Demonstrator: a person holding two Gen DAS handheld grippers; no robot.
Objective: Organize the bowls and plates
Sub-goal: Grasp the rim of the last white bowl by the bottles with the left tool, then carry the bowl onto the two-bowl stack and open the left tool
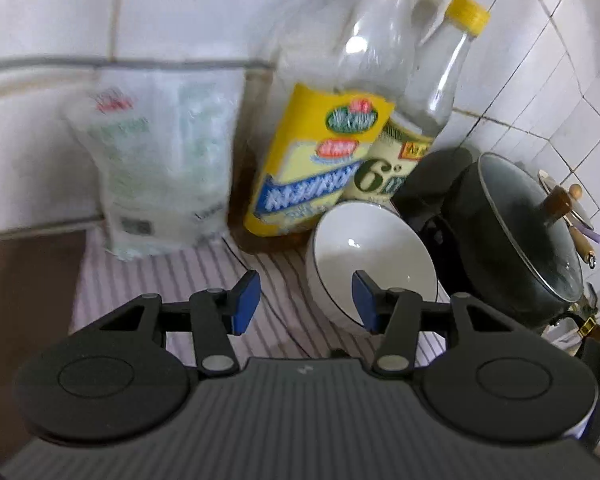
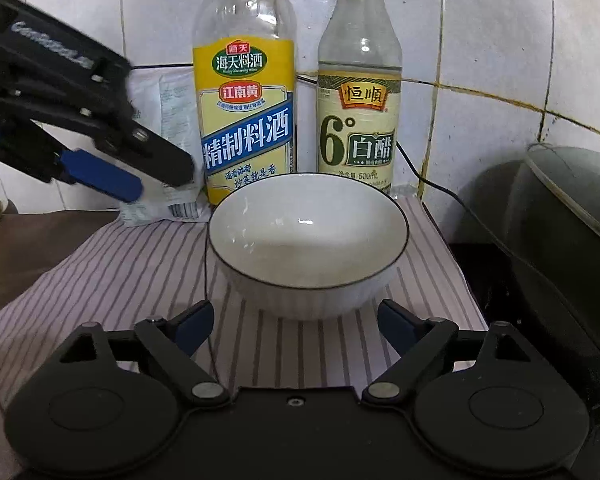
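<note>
A white bowl (image 2: 308,240) with a thin dark rim stands upright on a striped cloth (image 2: 112,280). In the right wrist view my right gripper (image 2: 298,328) is open, its fingers spread wider than the bowl and just short of its near side. My left gripper (image 2: 160,184) comes in from the upper left, above the cloth and apart from the bowl. In the left wrist view the bowl (image 1: 370,256) lies ahead and to the right. The left gripper (image 1: 306,304) is open with nothing between its fingers, and its right finger overlaps the bowl in the picture.
Behind the bowl stand a yellow-labelled cooking wine bottle (image 2: 246,120) and a white vinegar bottle (image 2: 358,120) against the tiled wall. A plastic bag (image 1: 160,160) leans at the left. A dark pot with a glass lid (image 1: 532,236) sits at the right. A thin black cable (image 2: 210,300) crosses the cloth.
</note>
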